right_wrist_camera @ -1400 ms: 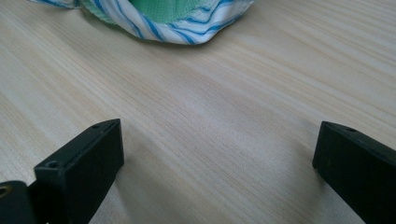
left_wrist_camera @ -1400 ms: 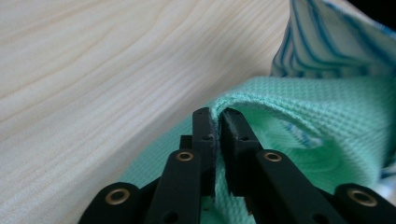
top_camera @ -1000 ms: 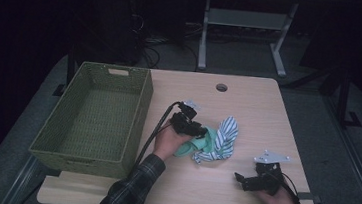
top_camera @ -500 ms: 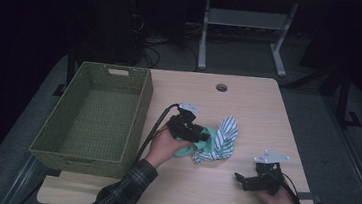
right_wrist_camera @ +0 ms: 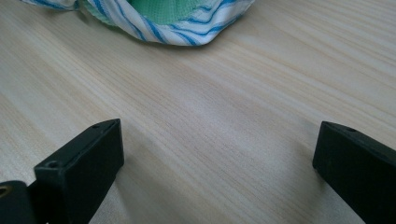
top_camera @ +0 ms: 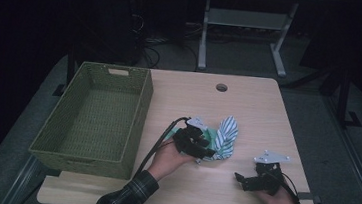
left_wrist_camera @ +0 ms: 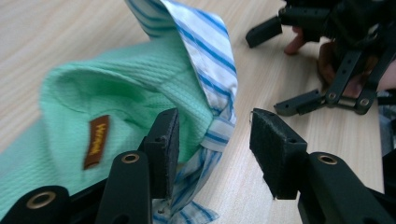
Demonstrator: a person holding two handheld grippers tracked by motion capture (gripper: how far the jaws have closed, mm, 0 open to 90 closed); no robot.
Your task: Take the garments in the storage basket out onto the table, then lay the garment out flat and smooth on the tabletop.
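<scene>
A bundle of cloth lies mid-table: a mint-green piece (top_camera: 210,135) with a brown label (left_wrist_camera: 95,140), wrapped in a blue-and-white striped piece (top_camera: 227,131). My left gripper (top_camera: 203,152) sits at the bundle's near-left side. In the left gripper view its jaws (left_wrist_camera: 215,135) have just been opening; the striped edge (left_wrist_camera: 210,51) hangs in the gap beside the left pad, unpressed. My right gripper (top_camera: 243,180) rests low near the front right, jaws wide apart (right_wrist_camera: 217,154) over bare wood, with the bundle (right_wrist_camera: 187,21) just ahead of it.
An empty green woven basket (top_camera: 140,113) stands on the left part of the wooden table (top_camera: 258,109). A round cable hole (top_camera: 221,88) sits near the far edge. Beyond the table are dark floor, cables and a metal stand.
The left hand has slid toward the table's front with its gripper, staying at the cloth. The right hand and gripper have kept still.
</scene>
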